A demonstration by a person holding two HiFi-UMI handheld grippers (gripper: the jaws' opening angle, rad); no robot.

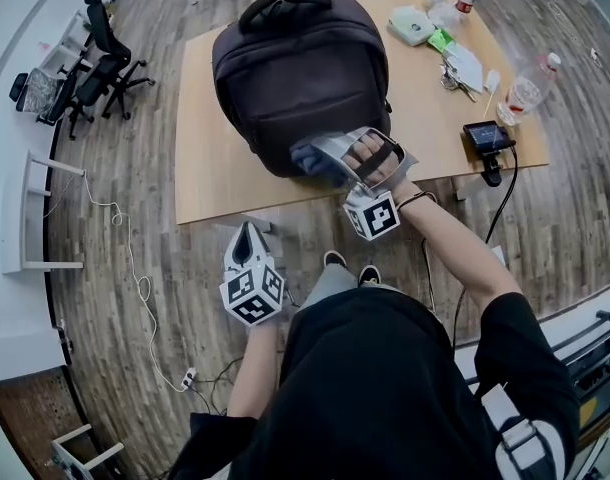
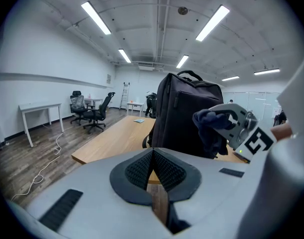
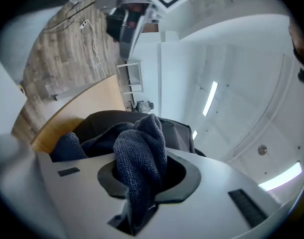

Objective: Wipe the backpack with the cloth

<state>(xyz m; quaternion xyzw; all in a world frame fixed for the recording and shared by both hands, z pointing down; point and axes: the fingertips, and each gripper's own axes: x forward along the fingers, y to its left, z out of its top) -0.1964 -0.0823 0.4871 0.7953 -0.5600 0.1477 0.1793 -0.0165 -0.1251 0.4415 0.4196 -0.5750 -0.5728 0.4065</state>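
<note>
A dark backpack [image 1: 300, 78] stands upright on the wooden table [image 1: 210, 168]. My right gripper [image 1: 320, 158] is shut on a dark blue cloth [image 1: 307, 156], which it holds against the lower front of the backpack near the table's front edge. In the right gripper view the cloth [image 3: 139, 158] bunches between the jaws, with the backpack [image 3: 104, 121] right behind it. My left gripper [image 1: 247, 236] hangs below the table edge, shut and empty. In the left gripper view its jaws [image 2: 153, 164] meet, and the backpack [image 2: 184, 113] and the cloth [image 2: 212, 128] show ahead.
At the table's right end lie a tissue pack [image 1: 412, 24], two water bottles [image 1: 530, 86], keys [image 1: 452, 76] and a phone on a stand [image 1: 488, 138]. Office chairs [image 1: 100, 63] stand at the left. A white cable [image 1: 135, 268] trails over the wood floor.
</note>
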